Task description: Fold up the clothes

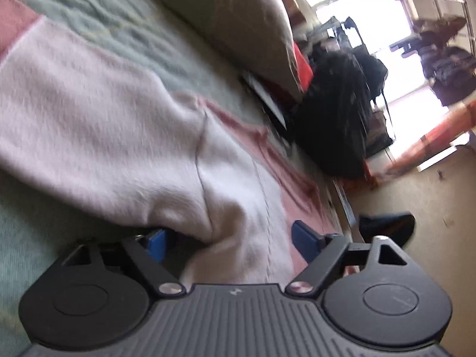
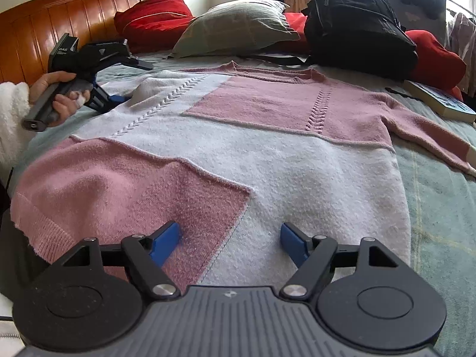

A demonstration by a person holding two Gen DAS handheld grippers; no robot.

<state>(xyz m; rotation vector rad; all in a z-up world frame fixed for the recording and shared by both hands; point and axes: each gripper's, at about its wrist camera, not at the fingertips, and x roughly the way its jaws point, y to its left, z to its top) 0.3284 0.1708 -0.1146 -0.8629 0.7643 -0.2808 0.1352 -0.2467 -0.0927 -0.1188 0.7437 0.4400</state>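
Observation:
A pink and white knitted sweater (image 2: 238, 148) lies spread flat on the bed, neck toward the pillows, with one pink sleeve (image 2: 431, 131) stretched out to the right. My right gripper (image 2: 230, 238) stands open low over the sweater's near hem, its blue fingers apart with flat fabric between them. A hand (image 2: 59, 98) holds my left gripper (image 2: 114, 99) at the sweater's far left shoulder. In the blurred, tilted left wrist view, a raised fold of white sweater (image 1: 208, 208) sits between the left gripper's (image 1: 230, 242) spread blue fingers. The fold partly hides one finger, and the pads do not visibly press it.
A grey-green pillow (image 2: 235, 26), red cushions (image 2: 154, 15) and a black backpack (image 2: 357, 29) line the far side, before a wooden headboard (image 2: 59, 23). A book (image 2: 440, 104) lies at the right. The teal bed cover (image 2: 440, 202) shows beside the sweater.

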